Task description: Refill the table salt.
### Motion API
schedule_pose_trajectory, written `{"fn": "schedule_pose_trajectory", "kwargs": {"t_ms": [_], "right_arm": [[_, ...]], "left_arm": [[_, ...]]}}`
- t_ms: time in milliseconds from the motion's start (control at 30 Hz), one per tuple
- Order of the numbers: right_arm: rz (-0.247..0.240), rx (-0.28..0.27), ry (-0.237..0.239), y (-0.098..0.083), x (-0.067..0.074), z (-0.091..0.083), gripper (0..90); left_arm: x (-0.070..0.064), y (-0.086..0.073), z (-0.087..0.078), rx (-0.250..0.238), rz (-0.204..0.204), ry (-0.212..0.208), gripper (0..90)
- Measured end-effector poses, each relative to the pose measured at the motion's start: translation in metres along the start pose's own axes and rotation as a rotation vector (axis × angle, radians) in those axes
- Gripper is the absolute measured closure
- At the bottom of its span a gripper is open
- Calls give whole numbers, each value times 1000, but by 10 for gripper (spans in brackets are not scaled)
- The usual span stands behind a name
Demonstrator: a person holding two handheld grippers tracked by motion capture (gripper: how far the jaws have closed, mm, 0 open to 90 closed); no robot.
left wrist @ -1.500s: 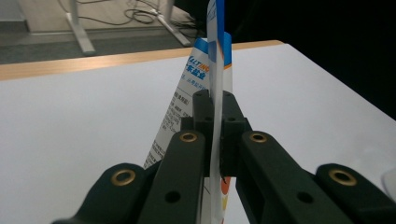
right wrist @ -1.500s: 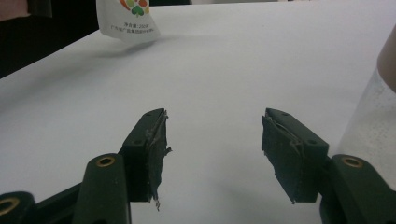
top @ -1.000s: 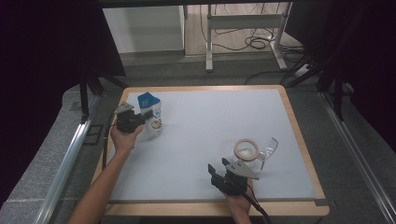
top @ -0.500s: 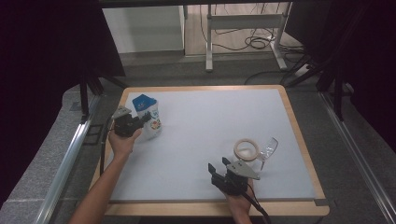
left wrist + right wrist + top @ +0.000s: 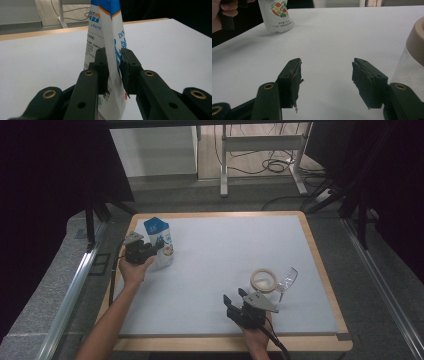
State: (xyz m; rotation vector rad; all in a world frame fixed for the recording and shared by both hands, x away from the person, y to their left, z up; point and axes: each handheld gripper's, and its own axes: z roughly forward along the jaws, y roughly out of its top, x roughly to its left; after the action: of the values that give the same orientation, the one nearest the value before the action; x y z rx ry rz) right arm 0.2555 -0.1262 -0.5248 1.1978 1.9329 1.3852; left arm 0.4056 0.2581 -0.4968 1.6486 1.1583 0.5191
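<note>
Item: white and blue stand-up pouch (image 5: 161, 244), printed with text and a small fruit-and-vegetable emblem, stood upright on the pale sheet of the wood-framed table (image 5: 210, 215) near its far left corner. In the left gripper view the pouch (image 5: 110, 50) is seen edge-on between the two black jaws. Left gripper (image 5: 150, 251): held level at the left edge of the table; its jaws have just been opening, and a narrow gap is now seen on the right-hand side of the pouch, while on the other side it cannot be told whether the pad still touches. Right gripper (image 5: 236, 296): rested near the front edge of the table, right of centre, jaws stood well apart with nothing between them, as confirmed in the right gripper view (image 5: 325, 75). Just beyond it, a beige ring (image 5: 263, 280) and a clear stemmed glass (image 5: 287, 280) are found side by side; whether they touch cannot be told. The two grippers are well apart.
</note>
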Motion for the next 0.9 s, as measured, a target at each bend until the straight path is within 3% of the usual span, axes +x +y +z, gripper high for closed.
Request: {"fn": "schedule_pose_trajectory", "kwargs": {"t_ms": [233,600,733,900], "right_arm": [[-4,-1,2,0,0,0,411],[3,1,1,0,0,0,410],[4,2,2,0,0,0,410],[2,-1,2,0,0,-1,411]], "left_arm": [[-1,1,0,-7,18,1,705],[-4,-2,-2,-27,42,-6,478],[-8,-3,-2,-21,40,-6,404],[-9,-5,-4,-14,31,-13,372]]}}
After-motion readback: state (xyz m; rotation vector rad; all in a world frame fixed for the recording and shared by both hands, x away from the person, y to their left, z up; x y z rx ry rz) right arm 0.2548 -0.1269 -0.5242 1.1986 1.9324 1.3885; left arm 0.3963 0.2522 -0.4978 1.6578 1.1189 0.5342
